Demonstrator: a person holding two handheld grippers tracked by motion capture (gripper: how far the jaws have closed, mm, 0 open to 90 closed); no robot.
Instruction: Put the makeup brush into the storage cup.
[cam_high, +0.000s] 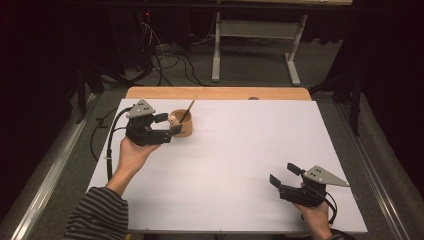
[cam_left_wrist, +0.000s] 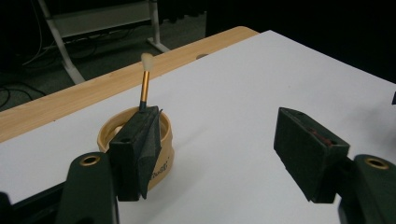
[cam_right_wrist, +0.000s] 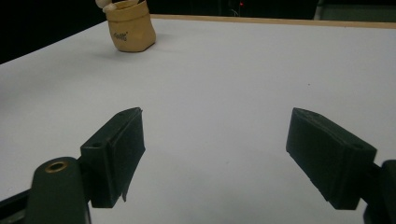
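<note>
1. 2 grippers are in my hands over the white table (cam_high: 225, 165), and I place everything from the tan cup (cam_high: 183, 123), which stands toward the table's far left corner.
2. My left gripper (cam_high: 168, 124) is right at the cup's left side, with its jaws spread wide and nothing between them.
3. In the left gripper view, 1 jaw of the left gripper (cam_left_wrist: 224, 149) covers the near wall of the cup (cam_left_wrist: 164, 154); I cannot tell whether it touches the cup. The other jaw hangs over bare table, well to the side of the cup.
4. A brush (cam_high: 189, 110) stands in the cup, leaning up and away over the far rim. In the left gripper view the brush (cam_left_wrist: 145, 84) shows a gold handle and a pale, soft tip pointing up.
5. A pale rounded thing (cam_high: 172, 118) sits inside the cup by its left rim; I cannot tell what it is.
6. My right gripper (cam_high: 285, 175) is well away from the cup, near the table's front right corner, jaws parted and empty.
7. In the right gripper view the right gripper (cam_right_wrist: 215, 154) points across bare white table, with the cup (cam_right_wrist: 129, 28) far off at the upper left.
8. A strip of wooden edge (cam_high: 217, 93) runs just behind the cup, along the table's far side.
</note>
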